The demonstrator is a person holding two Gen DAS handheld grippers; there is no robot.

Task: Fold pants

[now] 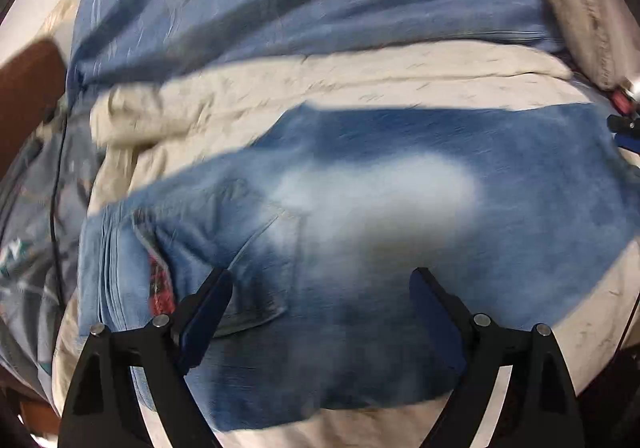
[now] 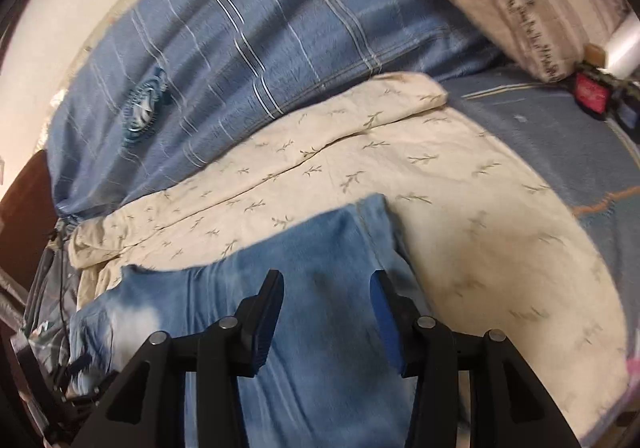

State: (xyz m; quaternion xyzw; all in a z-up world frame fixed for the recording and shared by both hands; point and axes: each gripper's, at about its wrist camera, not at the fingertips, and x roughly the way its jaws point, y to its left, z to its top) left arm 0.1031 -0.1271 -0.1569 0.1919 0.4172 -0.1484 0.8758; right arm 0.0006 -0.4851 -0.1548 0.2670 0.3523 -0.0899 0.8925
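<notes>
Bedsheet point(image 2: 460, 208), cream and sprig-printed, is lying under faded denim pants point(image 1: 360, 208); left gripper point(image 1: 320, 288) and right gripper point(image 2: 326, 288) are hovering above the pants, both spread, empty.

Left gripper point(image 1: 320, 312) hangs over the jeans point(image 1: 360, 216), jaws spread wide, nothing between them. Back pocket point(image 1: 264, 260) sits by the left finger. Jeans lie on a cream sheet point(image 1: 320, 88), blue blanket point(image 1: 240, 8) beyond.

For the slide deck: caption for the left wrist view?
Open left gripper above faded jeans on a cream sheet.
</notes>
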